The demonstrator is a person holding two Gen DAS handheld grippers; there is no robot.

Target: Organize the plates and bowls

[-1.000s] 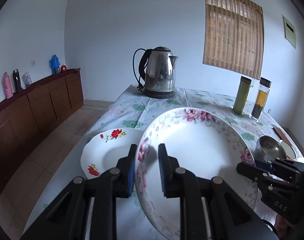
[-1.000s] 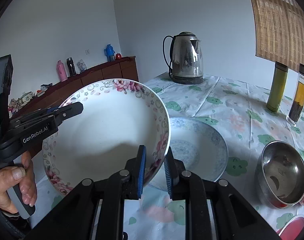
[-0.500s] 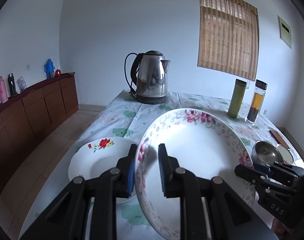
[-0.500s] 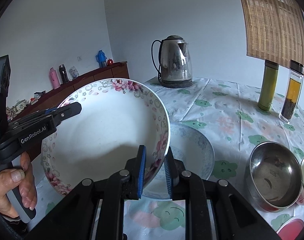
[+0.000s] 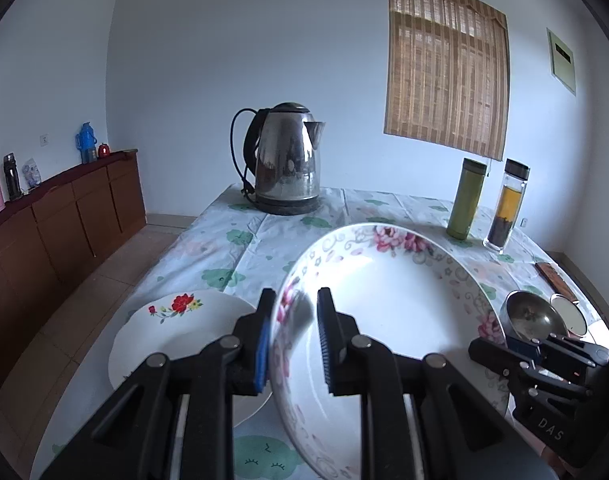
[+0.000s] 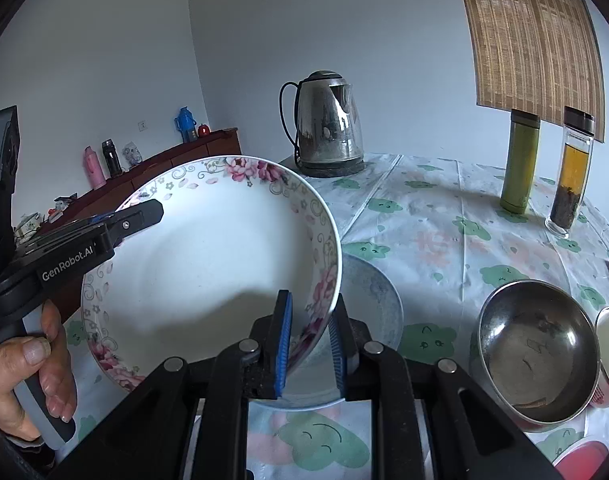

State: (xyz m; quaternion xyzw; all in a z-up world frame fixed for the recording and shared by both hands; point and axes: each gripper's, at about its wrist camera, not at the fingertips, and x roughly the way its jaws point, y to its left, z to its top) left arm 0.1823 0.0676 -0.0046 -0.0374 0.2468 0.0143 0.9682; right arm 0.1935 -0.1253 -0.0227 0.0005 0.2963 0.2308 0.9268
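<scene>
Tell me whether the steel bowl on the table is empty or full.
Nearly empty: the steel bowl stands upright on the tablecloth, its shiny bottom showing, with only a few small scraps inside; what they are cannot be told.

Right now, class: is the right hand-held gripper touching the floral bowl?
Touching. The right wrist view shows the right hand-held gripper with its pads pressed on both sides of the floral bowl rim.

"GenRobot.AI" is printed in pale letters along the black arm of the left gripper (image 6: 142, 216), seen left of the floral bowl (image 6: 208, 264) in the right wrist view. "DAS" is lettered in white on the black body of the right gripper (image 5: 520, 354), at that bowl's right in the left wrist view.
</scene>
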